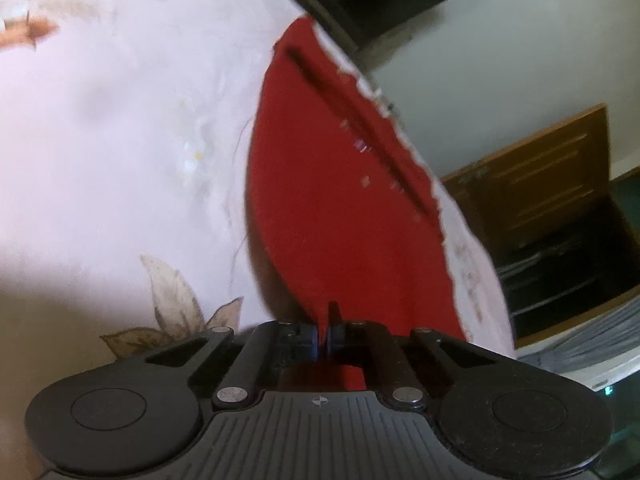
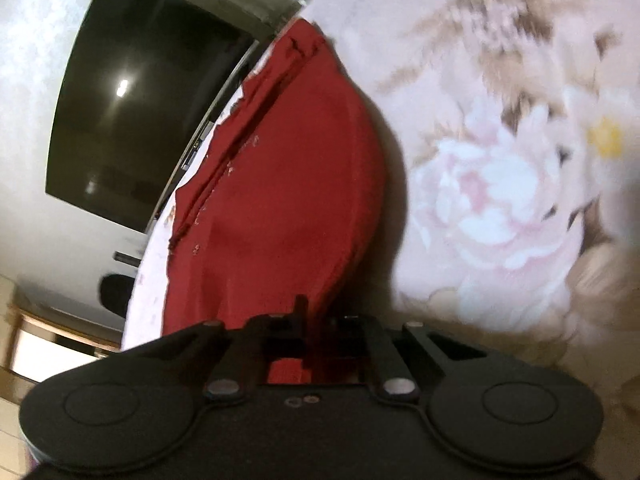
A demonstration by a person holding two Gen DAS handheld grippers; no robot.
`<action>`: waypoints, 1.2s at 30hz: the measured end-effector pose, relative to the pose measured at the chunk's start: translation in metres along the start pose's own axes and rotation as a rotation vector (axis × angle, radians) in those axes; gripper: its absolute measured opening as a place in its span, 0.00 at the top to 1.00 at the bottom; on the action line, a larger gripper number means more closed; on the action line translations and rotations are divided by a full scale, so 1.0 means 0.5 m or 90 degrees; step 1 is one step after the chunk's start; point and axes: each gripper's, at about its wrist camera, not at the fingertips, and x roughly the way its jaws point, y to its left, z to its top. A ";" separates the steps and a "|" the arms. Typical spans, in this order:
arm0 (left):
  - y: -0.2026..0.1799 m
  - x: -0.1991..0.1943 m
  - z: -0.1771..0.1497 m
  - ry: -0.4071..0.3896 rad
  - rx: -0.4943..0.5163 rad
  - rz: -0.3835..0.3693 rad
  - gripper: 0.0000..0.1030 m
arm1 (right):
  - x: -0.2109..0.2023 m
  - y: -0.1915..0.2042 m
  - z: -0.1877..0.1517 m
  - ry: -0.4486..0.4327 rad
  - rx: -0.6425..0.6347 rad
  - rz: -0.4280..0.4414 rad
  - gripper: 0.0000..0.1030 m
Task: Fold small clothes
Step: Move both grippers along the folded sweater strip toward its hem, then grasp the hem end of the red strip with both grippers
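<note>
A small red garment (image 1: 332, 184) lies on a pale floral bedsheet (image 1: 120, 120), stretched away from me along the bed's edge, with a dark seam line and small sequin-like dots. My left gripper (image 1: 323, 338) is shut on the garment's near edge. In the right wrist view the same red garment (image 2: 280, 184) runs away from my right gripper (image 2: 316, 332), which is shut on its near edge. The cloth is lifted off the sheet at both gripped points.
The bed's edge runs close beside the garment (image 1: 472, 248). Beyond it stand a dark TV screen (image 2: 132, 112) on a white wall and a wooden cabinet (image 1: 552, 184). The floral sheet (image 2: 500, 184) spreads wide on the other side.
</note>
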 end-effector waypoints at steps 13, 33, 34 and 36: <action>0.045 -0.042 -0.023 -0.016 0.008 0.017 0.97 | -0.025 -0.008 -0.032 -0.024 -0.105 -0.059 0.96; -0.047 -0.063 0.046 -0.109 0.028 -0.013 0.97 | -0.064 0.068 0.027 -0.085 -0.157 -0.013 0.95; -0.054 -0.061 0.059 -0.117 0.031 -0.018 0.97 | -0.066 0.078 0.038 -0.092 -0.165 -0.009 0.95; -0.070 -0.056 0.090 -0.132 0.036 -0.027 0.97 | -0.066 0.100 0.066 -0.110 -0.185 0.000 0.95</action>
